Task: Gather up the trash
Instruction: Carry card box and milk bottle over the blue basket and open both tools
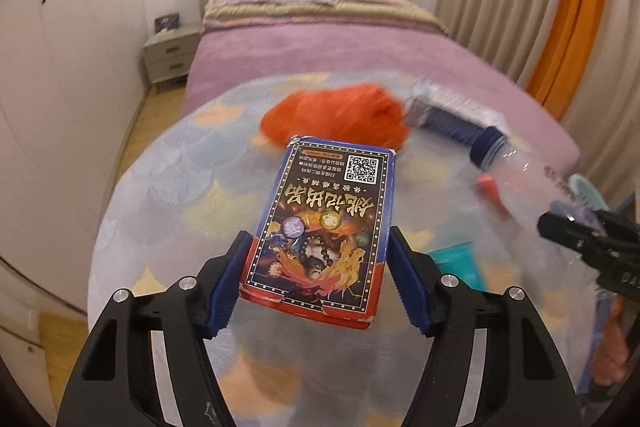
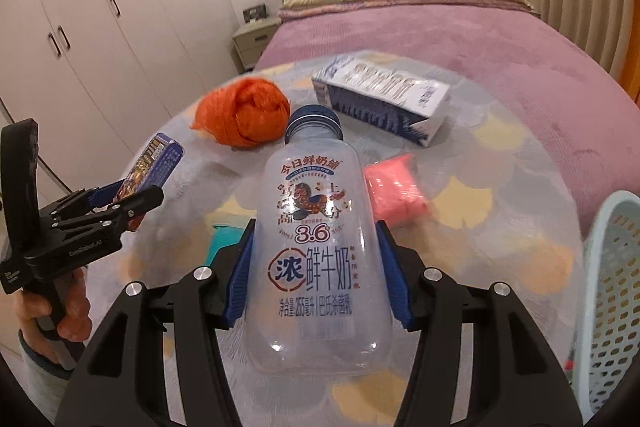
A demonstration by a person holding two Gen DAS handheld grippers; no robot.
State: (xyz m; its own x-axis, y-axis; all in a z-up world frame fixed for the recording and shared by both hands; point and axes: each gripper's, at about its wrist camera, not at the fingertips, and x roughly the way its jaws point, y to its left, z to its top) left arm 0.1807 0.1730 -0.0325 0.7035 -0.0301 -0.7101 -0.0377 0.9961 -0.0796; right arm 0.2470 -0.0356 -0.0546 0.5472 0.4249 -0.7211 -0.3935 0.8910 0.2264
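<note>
My left gripper (image 1: 320, 275) is shut on a blue and red card box (image 1: 324, 227) and holds it above the round table (image 1: 168, 187). It also shows at the left of the right wrist view (image 2: 132, 195). My right gripper (image 2: 316, 267) is shut on a clear plastic milk bottle (image 2: 316, 227) with a blue cap, held above the table. On the table lie an orange mesh ball (image 2: 244, 117), a blue and white carton (image 2: 380, 99), a pink packet (image 2: 396, 189) and a teal item (image 2: 224, 239).
A pale blue perforated basket (image 2: 612, 291) stands at the right edge of the table. A bed with a purple cover (image 2: 440, 39) lies behind the table. White wardrobes (image 2: 100, 7) and a nightstand (image 2: 252, 41) stand to the left.
</note>
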